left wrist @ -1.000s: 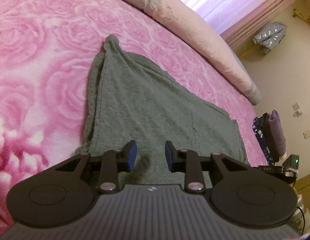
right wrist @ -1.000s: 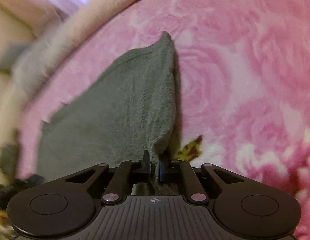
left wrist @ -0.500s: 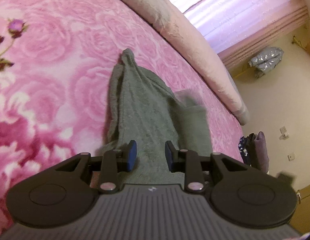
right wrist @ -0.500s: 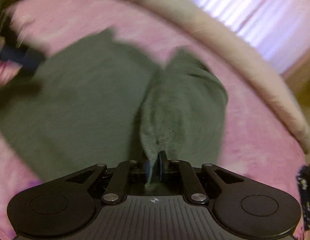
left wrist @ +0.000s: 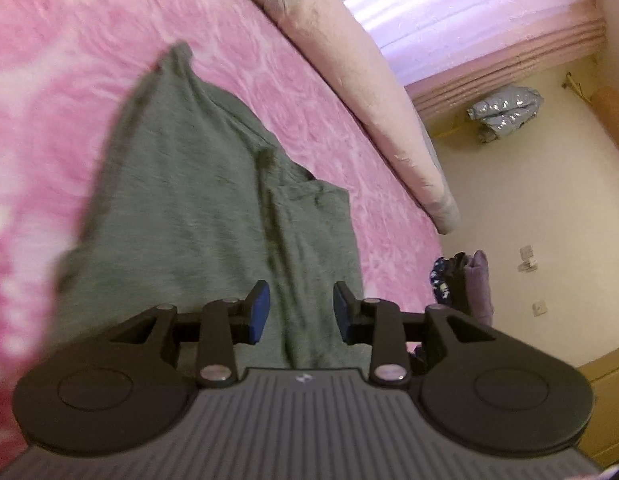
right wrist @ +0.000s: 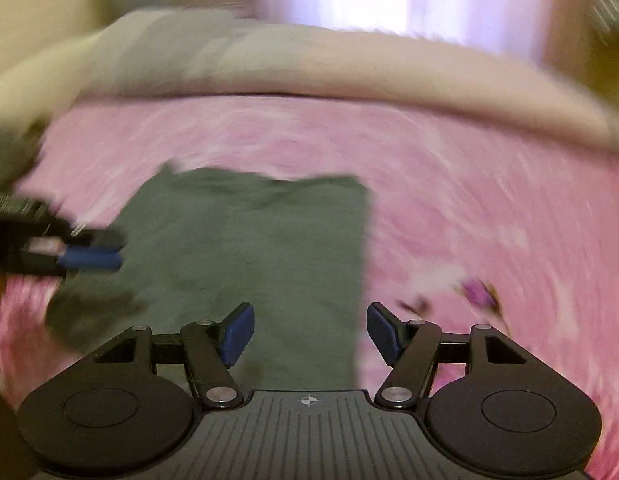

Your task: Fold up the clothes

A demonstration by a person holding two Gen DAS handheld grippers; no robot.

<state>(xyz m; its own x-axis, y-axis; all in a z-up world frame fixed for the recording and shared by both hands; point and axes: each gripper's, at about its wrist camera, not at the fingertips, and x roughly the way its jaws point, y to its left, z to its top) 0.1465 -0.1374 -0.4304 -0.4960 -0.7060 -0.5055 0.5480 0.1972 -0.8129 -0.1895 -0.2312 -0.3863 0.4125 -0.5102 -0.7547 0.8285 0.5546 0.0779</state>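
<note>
A pink rose-patterned fleece bedspread (left wrist: 49, 80) covers the bed, with a long beige bolster (left wrist: 349, 64) along its far edge at 12 to 2 o'clock. The grey-green knitted garment (left wrist: 181, 208) lies flat on the bedspread, one side folded over along a lengthwise crease. The left gripper (left wrist: 301, 312) and right gripper (right wrist: 309, 332) both hover over its near edge, jaws spread and empty.
</note>
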